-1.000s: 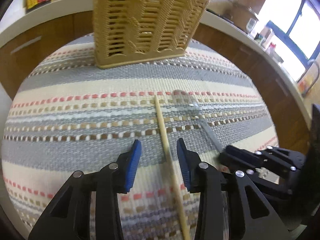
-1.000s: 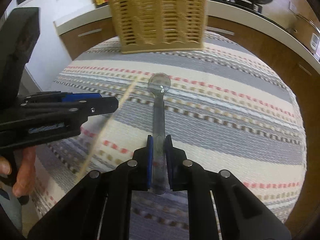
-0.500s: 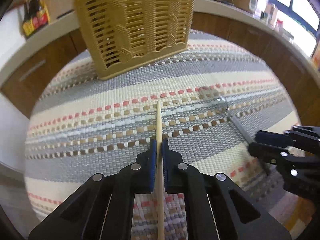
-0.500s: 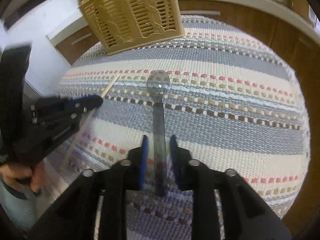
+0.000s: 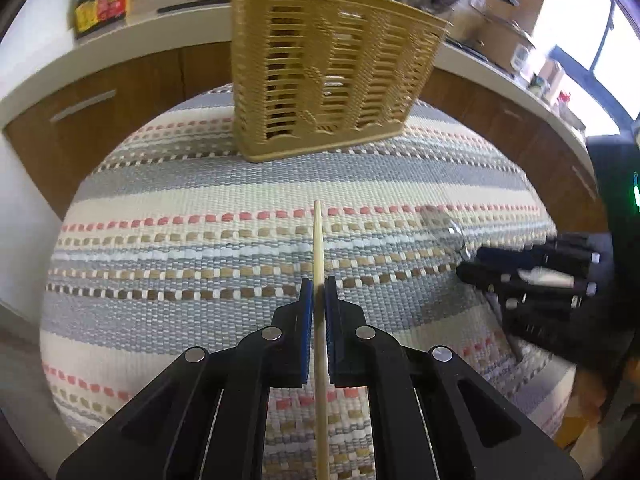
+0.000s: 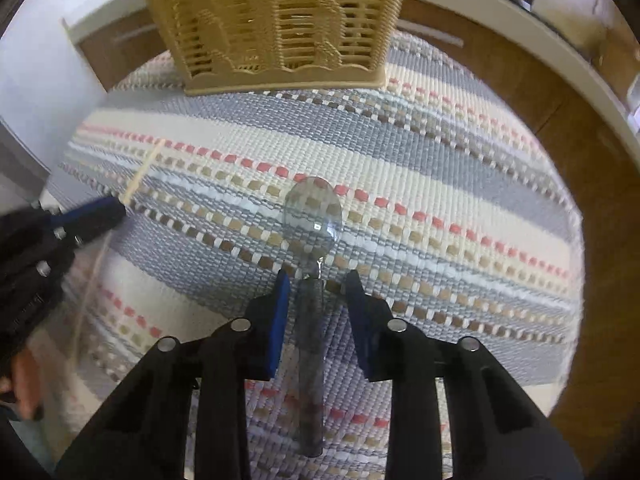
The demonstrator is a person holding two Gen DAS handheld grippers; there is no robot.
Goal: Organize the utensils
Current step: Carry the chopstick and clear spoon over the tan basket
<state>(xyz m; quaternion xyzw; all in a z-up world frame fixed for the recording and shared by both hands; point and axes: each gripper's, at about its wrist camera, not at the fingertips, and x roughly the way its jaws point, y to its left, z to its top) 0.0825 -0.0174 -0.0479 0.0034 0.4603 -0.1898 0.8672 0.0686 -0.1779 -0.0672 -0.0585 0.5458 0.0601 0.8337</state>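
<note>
Closing right gripper (image 6: 316,292) jaws around clear spoon (image 6: 312,240), not yet touching, risking slip; left gripper (image 5: 318,292) clamping chopstick (image 5: 319,240).

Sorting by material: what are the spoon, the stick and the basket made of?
Spoon: clear, glossy, probably plastic; cloth stripes show through. Stick: pale, matte, likely bamboo or wood. Basket: tan, matte, slatted, looks like moulded plastic imitating weave.

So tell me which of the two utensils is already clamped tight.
The wooden chopstick: the left tongs pinch it between their blue pads. The clear spoon lies on the striped cloth with gaps either side as the right tongs close.
</note>
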